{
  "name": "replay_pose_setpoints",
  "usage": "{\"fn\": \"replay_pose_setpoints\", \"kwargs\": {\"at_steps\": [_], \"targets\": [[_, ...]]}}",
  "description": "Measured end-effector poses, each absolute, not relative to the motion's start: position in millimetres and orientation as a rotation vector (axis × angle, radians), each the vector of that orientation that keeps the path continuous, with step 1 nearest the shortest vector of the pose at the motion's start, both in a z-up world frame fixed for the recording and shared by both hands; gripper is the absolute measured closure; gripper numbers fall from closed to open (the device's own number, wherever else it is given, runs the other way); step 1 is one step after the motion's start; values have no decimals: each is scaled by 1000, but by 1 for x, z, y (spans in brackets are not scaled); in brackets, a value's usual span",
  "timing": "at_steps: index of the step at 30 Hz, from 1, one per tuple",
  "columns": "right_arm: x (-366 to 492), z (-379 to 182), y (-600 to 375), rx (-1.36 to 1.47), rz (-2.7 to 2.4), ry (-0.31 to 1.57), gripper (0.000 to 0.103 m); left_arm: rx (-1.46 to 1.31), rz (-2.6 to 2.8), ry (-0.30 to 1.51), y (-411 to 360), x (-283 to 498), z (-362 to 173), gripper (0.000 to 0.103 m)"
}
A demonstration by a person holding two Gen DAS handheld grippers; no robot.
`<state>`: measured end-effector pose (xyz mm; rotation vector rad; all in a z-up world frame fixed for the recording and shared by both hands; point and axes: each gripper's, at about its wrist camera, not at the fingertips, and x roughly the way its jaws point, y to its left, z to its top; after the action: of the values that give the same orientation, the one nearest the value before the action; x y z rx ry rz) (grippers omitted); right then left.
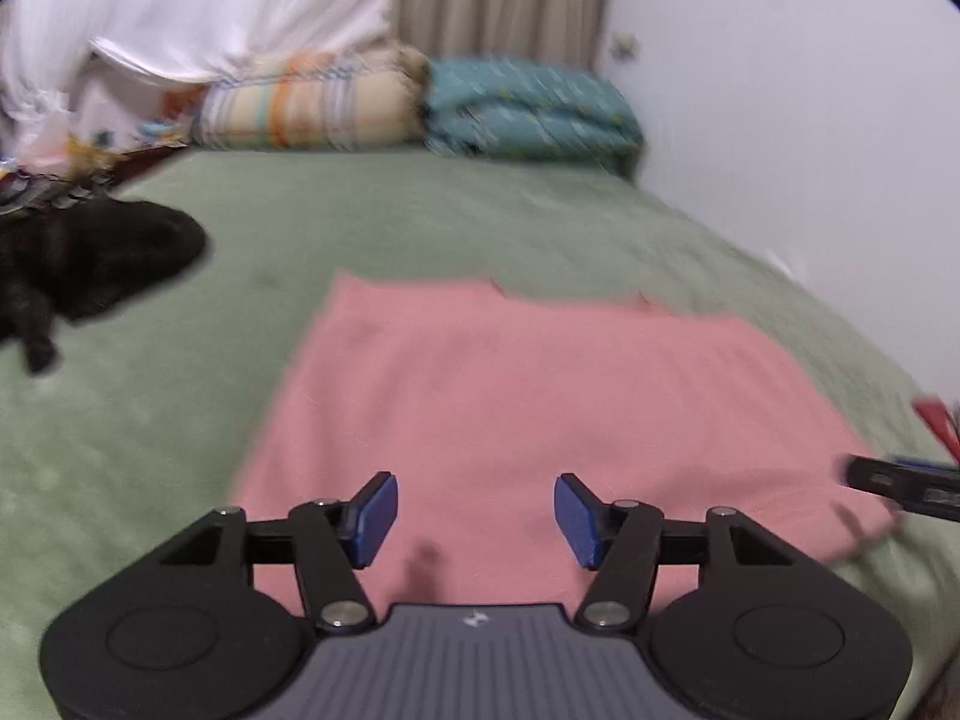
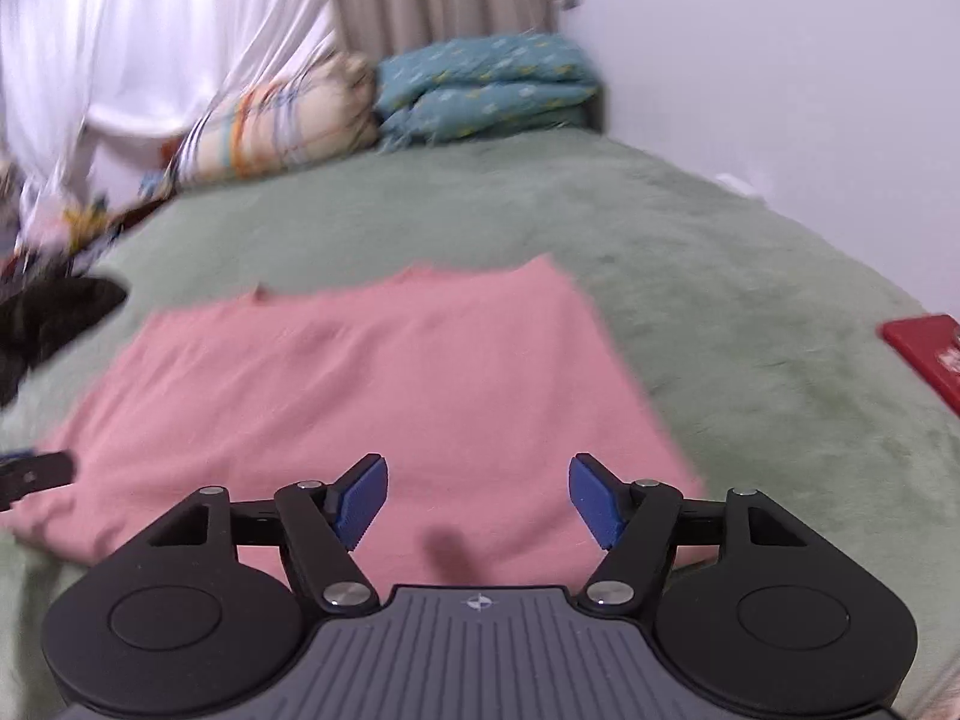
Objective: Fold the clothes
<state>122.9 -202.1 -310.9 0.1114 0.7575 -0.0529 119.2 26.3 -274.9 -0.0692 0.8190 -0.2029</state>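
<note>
A pink garment lies flat in a rough rectangle on the green bedspread; it also shows in the right wrist view. My left gripper is open and empty, just above the garment's near edge. My right gripper is open and empty, above the near right part of the garment. The right gripper's finger shows at the right edge of the left wrist view. The left gripper's finger shows at the left edge of the right wrist view.
A black garment lies on the bed at the left. A striped pillow and a folded teal quilt sit at the head. A red flat object lies at the right. A white wall runs along the right side.
</note>
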Motion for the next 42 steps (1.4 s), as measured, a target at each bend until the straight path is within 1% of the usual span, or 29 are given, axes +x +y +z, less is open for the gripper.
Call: {"fn": "replay_pose_setpoints", "kwargs": {"at_steps": [1, 3, 7, 8, 9, 10, 12, 13, 14, 15, 16, 17, 18, 19, 20, 24, 27, 29, 30, 31, 32, 33, 34, 35, 38, 39, 40, 42], "targets": [[120, -320, -198, 99, -57, 767, 36, -86, -192, 825, 31, 115, -284, 47], [106, -327, -196, 73, -54, 726, 34, -50, -193, 800, 31, 103, -287, 47], [87, -333, -197, 27, -25, 751, 30, -15, -186, 784, 31, 87, -285, 46], [87, -331, -199, 43, -33, 765, 30, -23, -180, 785, 31, 87, -284, 46], [85, -325, -201, 70, -50, 782, 36, -67, -157, 779, 31, 83, -276, 46], [82, -318, -200, 96, -62, 775, 40, -132, -147, 734, 32, 74, -266, 46], [74, -305, -194, 145, -72, 707, 39, -163, -166, 667, 28, 67, -261, 43], [75, -297, -185, 133, -45, 670, 36, -147, -184, 638, 22, 67, -257, 37], [81, -292, -172, 88, 4, 648, 35, -116, -212, 650, 10, 73, -261, 34], [87, -294, -164, 52, 32, 651, 35, -86, -239, 662, -1, 80, -265, 34], [95, -299, -154, 17, 53, 659, 35, -56, -265, 674, -12, 86, -268, 36], [101, -306, -148, -6, 53, 677, 38, -63, -259, 690, -13, 89, -272, 37], [106, -316, -145, -6, 27, 717, 36, -96, -224, 755, -13, 97, -285, 37], [106, -325, -144, -13, 10, 734, 35, -100, -226, 748, -12, 96, -289, 37], [99, -331, -142, -37, 6, 712, 35, -104, -227, 741, -10, 94, -294, 37], [75, -343, -143, -65, 20, 659, 35, 113, -279, 653, -14, 71, -303, 36], [67, -338, -151, -51, 39, 682, 33, 108, -272, 623, -8, 59, -304, 36], [64, -332, -157, -33, 48, 699, 34, 57, -259, 634, -4, 56, -298, 36], [61, -327, -162, -4, 57, 688, 34, 10, -240, 607, 2, 55, -290, 36], [60, -323, -167, 10, 56, 668, 34, -36, -222, 580, 9, 53, -282, 36], [61, -320, -172, 5, 46, 638, 33, -34, -211, 565, 10, 50, -281, 32], [62, -316, -177, 1, 36, 609, 28, -12, -157, 506, 16, 50, -273, 28], [63, -313, -181, -4, 26, 580, 26, -6, -136, 496, 19, 54, -271, 25], [67, -313, -188, -6, 10, 574, 26, -31, -95, 521, 35, 70, -271, 25], [87, -327, -216, -2, -56, 634, 26, -80, -57, 652, 62, 93, -288, 25], [91, -334, -224, 4, -66, 661, 23, -61, -83, 671, 67, 97, -297, 25], [88, -342, -230, 30, -62, 677, 19, -50, -92, 662, 68, 95, -298, 25], [76, -350, -237, 100, -58, 664, 19, 8, -116, 638, 69, 82, -300, 25]]}}
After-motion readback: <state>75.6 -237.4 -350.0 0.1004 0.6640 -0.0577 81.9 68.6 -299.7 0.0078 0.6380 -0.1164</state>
